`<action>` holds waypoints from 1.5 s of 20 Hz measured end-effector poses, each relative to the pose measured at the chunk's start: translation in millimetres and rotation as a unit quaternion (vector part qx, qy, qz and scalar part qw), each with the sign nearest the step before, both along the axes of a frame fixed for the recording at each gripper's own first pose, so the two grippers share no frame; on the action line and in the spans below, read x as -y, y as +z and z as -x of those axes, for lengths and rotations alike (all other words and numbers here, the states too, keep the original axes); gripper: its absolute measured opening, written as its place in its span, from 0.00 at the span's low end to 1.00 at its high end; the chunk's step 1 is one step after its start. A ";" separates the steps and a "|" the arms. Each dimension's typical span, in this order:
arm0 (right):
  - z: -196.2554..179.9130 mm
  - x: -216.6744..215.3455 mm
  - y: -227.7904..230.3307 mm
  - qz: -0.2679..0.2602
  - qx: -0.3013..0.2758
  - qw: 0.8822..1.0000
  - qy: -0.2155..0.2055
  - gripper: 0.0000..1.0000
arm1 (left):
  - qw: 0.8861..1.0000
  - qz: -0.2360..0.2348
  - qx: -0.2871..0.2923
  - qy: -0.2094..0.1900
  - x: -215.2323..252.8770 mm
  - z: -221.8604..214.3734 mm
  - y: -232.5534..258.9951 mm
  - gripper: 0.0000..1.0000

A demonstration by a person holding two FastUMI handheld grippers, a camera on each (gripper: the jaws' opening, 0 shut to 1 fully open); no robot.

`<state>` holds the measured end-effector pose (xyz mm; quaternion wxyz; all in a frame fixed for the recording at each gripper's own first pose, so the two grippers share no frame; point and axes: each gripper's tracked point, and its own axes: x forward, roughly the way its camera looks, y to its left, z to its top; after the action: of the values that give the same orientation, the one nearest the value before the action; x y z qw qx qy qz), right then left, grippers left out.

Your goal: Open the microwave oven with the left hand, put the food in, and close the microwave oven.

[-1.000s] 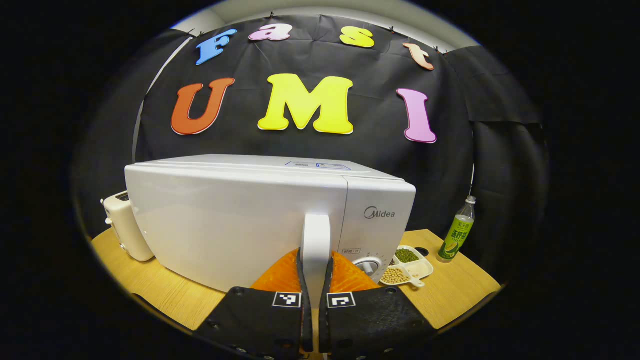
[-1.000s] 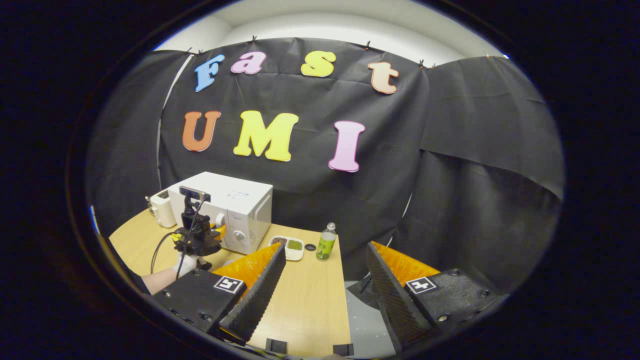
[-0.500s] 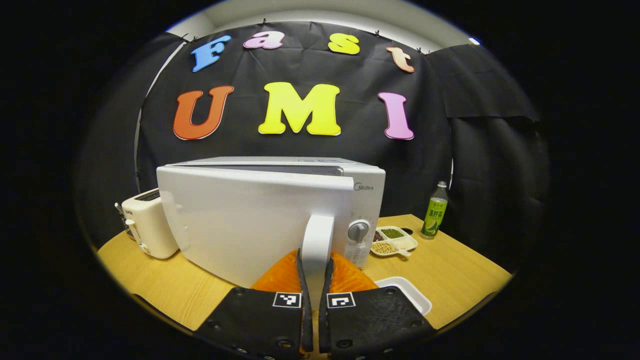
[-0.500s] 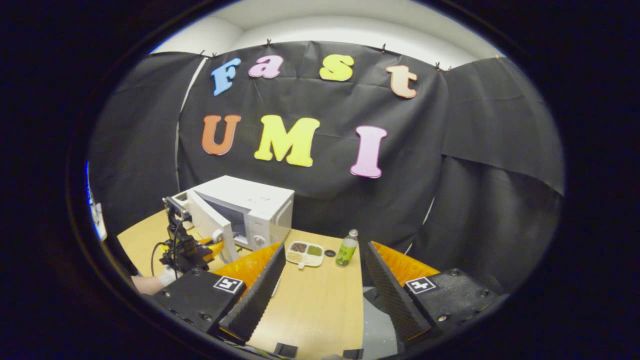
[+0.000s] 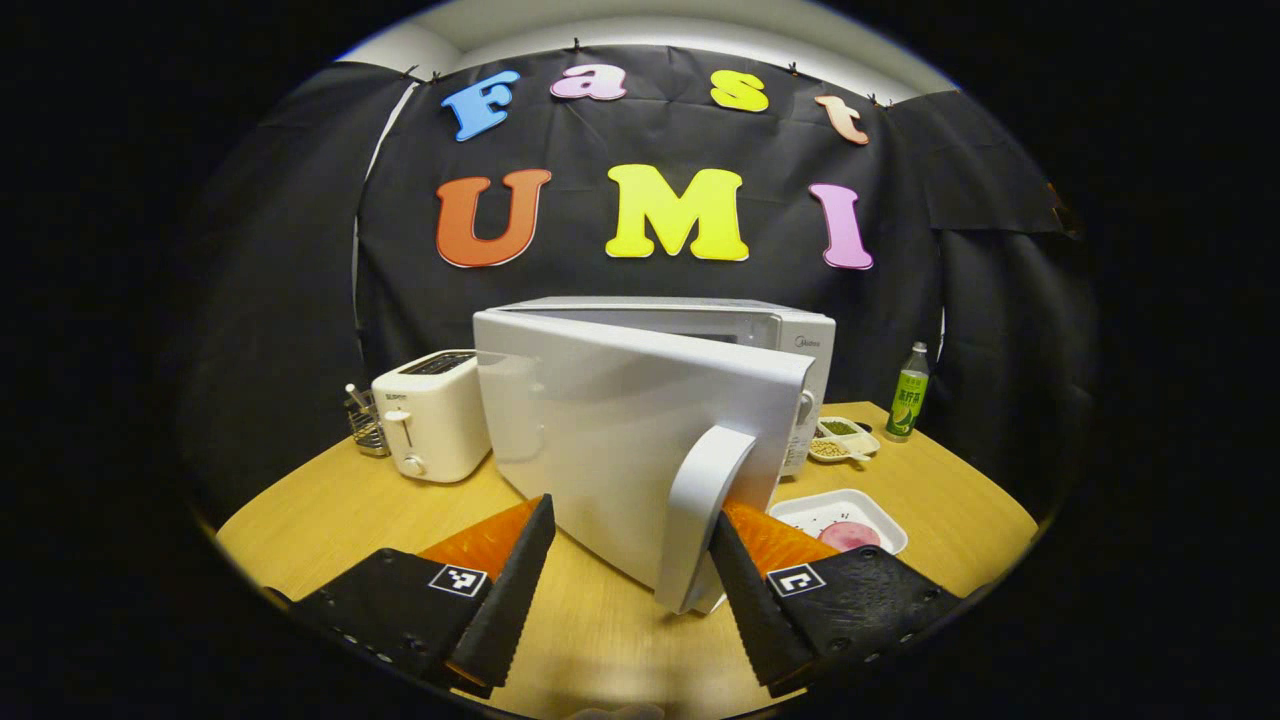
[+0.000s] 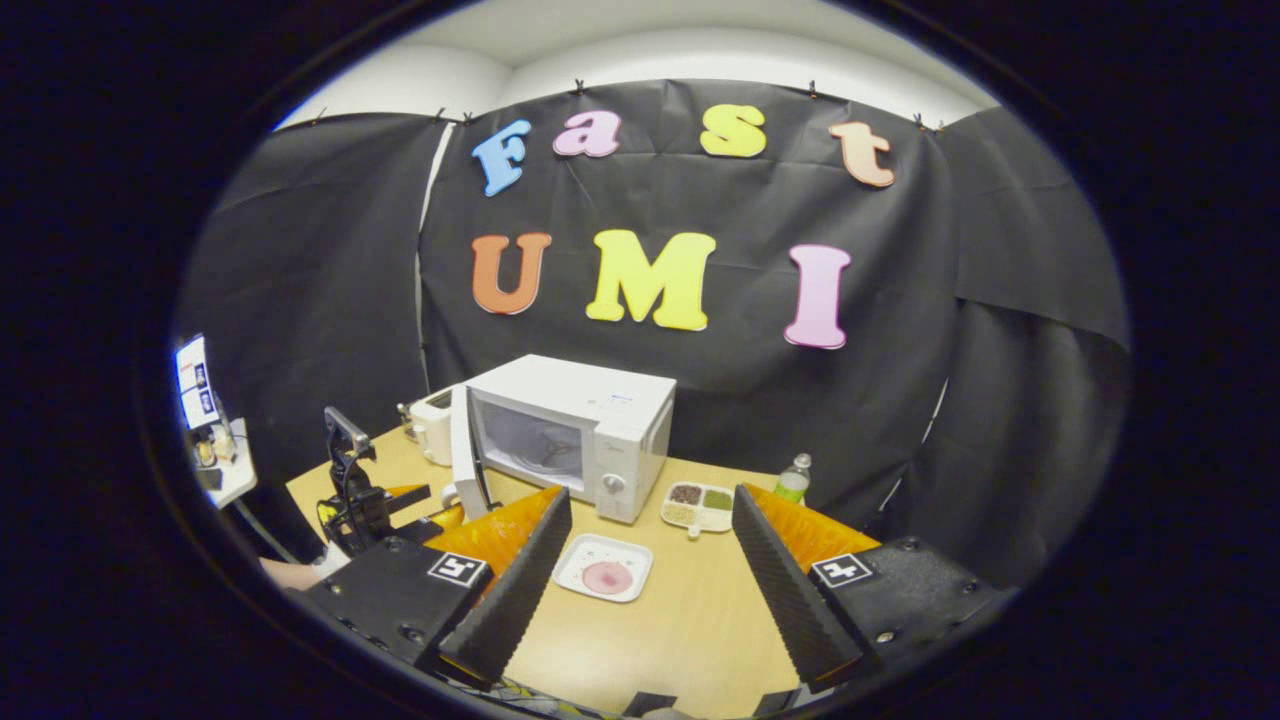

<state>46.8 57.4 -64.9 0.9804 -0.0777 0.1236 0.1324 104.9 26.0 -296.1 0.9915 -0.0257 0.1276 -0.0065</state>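
The white microwave stands on the wooden table with its door swung wide open toward me. The door's white handle sits between my left gripper's spread fingers, close to the right one; the gripper is open. A white tray with pink food lies on the table right of the door. In the right gripper view the microwave's cavity is exposed and the food tray lies in front of it. My right gripper hovers open above the table's near edge. The left gripper is by the door's handle.
A cream toaster and a small wire holder stand left of the microwave. A divided dish of beans and a green bottle sit at the back right. The wooden table has bare room at front left.
The microwave door has swung from nearly shut to wide open. My left gripper has let go of the handle and opened. The right gripper has turned toward the microwave, bringing the food tray into view.
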 end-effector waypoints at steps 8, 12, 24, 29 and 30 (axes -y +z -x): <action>19.4 -40.1 -11.5 -0.006 -0.007 0.999 0.035 0.97 | 0.998 -0.027 -0.003 0.051 -65.3 47.4 10.3 0.95; 25.7 -53.4 -22.2 -0.007 -0.010 0.999 0.045 0.96 | 0.996 -0.044 -0.012 0.074 -101.2 69.6 10.5 0.95; 9.0 -66.8 -75.8 -0.036 -0.044 0.997 0.051 0.96 | 0.991 -0.056 -0.006 0.124 -179.2 118.2 34.7 0.93; -26.1 -46.8 -107.7 -0.049 -0.072 0.995 0.044 0.96 | 0.994 -0.048 -0.002 0.102 -135.3 123.5 49.5 0.93; -34.1 -42.7 -117.1 -0.053 -0.084 0.994 0.045 1.00 | 0.994 -0.045 0.002 0.095 -124.0 123.7 55.7 0.93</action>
<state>80.9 100.1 -182.0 0.9623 -0.0197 0.1947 0.1892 -18.7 150.0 -240.4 0.9880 0.0073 0.1229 0.0933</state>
